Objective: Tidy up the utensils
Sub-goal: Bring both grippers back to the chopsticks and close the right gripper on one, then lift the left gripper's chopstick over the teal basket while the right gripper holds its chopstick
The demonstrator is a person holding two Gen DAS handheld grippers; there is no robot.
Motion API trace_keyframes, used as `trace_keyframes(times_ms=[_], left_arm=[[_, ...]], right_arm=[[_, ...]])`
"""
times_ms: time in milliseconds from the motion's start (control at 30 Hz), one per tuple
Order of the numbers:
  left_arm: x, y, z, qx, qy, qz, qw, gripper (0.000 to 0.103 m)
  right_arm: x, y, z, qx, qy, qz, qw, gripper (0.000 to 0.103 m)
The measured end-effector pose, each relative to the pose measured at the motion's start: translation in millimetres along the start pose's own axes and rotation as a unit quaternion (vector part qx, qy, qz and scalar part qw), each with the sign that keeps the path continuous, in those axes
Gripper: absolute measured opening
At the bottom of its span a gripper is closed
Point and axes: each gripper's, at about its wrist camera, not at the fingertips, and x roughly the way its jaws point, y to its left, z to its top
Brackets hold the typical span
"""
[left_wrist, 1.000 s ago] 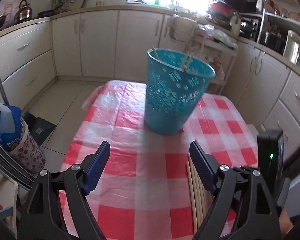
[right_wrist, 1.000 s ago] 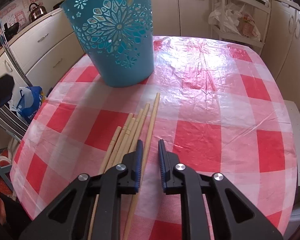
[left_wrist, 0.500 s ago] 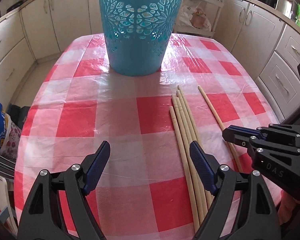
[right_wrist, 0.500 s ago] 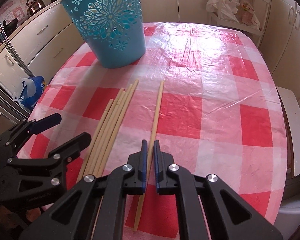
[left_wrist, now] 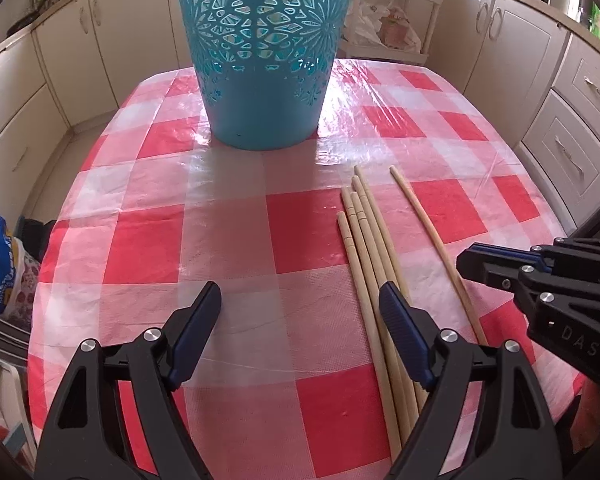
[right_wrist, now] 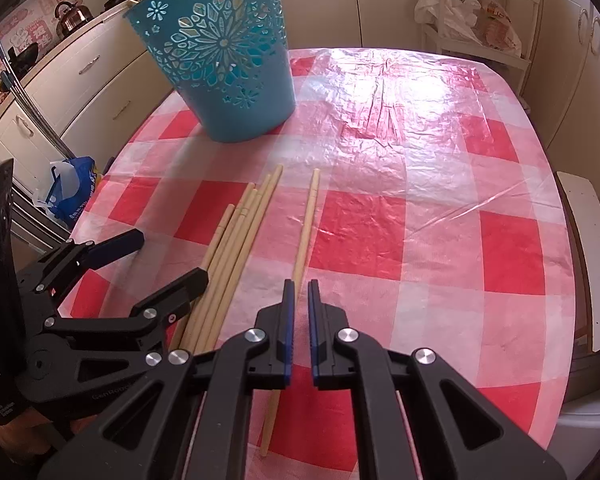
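A turquoise perforated basket (left_wrist: 266,52) (right_wrist: 220,64) stands upright at the far side of the checked table. Several wooden chopsticks (left_wrist: 370,276) (right_wrist: 232,248) lie bundled on the cloth, and one single chopstick (left_wrist: 436,240) (right_wrist: 304,232) lies apart to their right. My left gripper (left_wrist: 300,306) (right_wrist: 168,258) is open low over the cloth, its right finger over the bundle. My right gripper (right_wrist: 299,292) (left_wrist: 466,258) is nearly closed around the single chopstick, with a narrow gap still showing between the pads.
The red-and-white plastic tablecloth (right_wrist: 420,200) covers the table; its right edge drops off near cream cabinets (left_wrist: 560,120). A blue bag (right_wrist: 70,184) sits on the floor at the left. A white rack with bags (right_wrist: 472,20) stands behind the table.
My left gripper came down from high above the basket to low over the cloth by the bundle. My right gripper narrowed around one chopstick, which now lies apart from the bundle.
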Motion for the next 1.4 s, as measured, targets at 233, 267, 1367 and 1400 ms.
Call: trace_keyframes(times_ms=[233,267,1367,1400], left_arm=[[-1,10,1,-0.015,-0.002,0.004,0.9999,0.078],[0,10,1,-0.013,0.001,0.005,0.9999,0.078],[13,-5,26,0.088,0.055,-0.095,0.9901,0.006],[13,-5,26,0.087,0.056,-0.094,0.9902,0.006]], right_arm=[[0,-2,4,0.009,-0.008,0.003,1.0,0.007],[1,-2,4,0.009,-0.008,0.004,1.0,0.007],[20,9,21,-0.034,-0.008,-0.042,0.999,0.006],[21,10,22,-0.035,-0.009,-0.042,0.998,0.006]])
